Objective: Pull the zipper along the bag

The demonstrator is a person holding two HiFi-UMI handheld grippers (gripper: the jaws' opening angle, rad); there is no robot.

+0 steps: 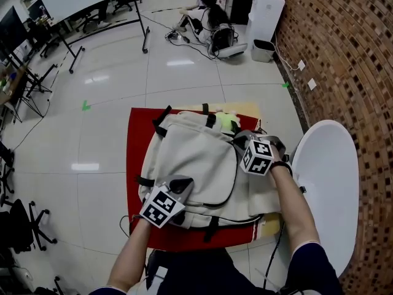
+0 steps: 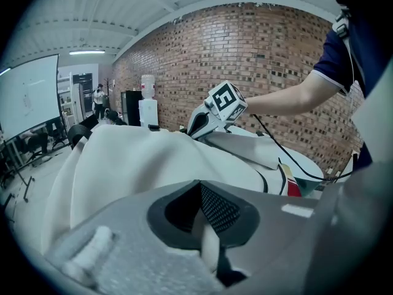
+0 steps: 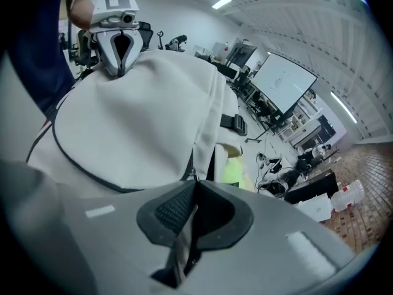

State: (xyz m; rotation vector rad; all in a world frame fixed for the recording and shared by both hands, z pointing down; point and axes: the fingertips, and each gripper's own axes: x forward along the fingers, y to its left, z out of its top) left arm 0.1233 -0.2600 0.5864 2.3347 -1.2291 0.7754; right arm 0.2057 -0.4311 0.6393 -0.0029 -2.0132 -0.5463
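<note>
Left gripper point(image 2: 199, 186), nearest me: clenched on a fold of the cream soft-fabric backpack point(image 1: 190, 158), with white cloth pinched between the pads. It grips the bag's near bottom corner. I read it as my anchor.

The backpack lies flat on a red rectangular mat point(image 1: 136, 134) and spans the gap from the left gripper out to the right one.

Right gripper point(image 3: 195, 180), farther out at the bag's top right: jaws pressed together on what looks like the small metal zipper pull point(image 3: 195, 176), right at the tips. It's tiny, so I'm not fully sure it's the tab rather than the seam cloth.

Just beyond the right tips the bag mouth gapes, with a yellow-green soft item point(image 3: 234, 168) showing inside.

Handling, my judgement:
- The bag is light and floppy, with no stiffness. The cloth will bunch and ride along with the slider unless the left grip holds it taut.
- The best hold is the pull tab itself, pinched flat, with the anchor on the fabric in line with the track.
- The tab is small and smooth, so it may slip.
- A loose fold or the item near the teeth could snag, so a steady pull along the curve suits it better than a yank.
</note>
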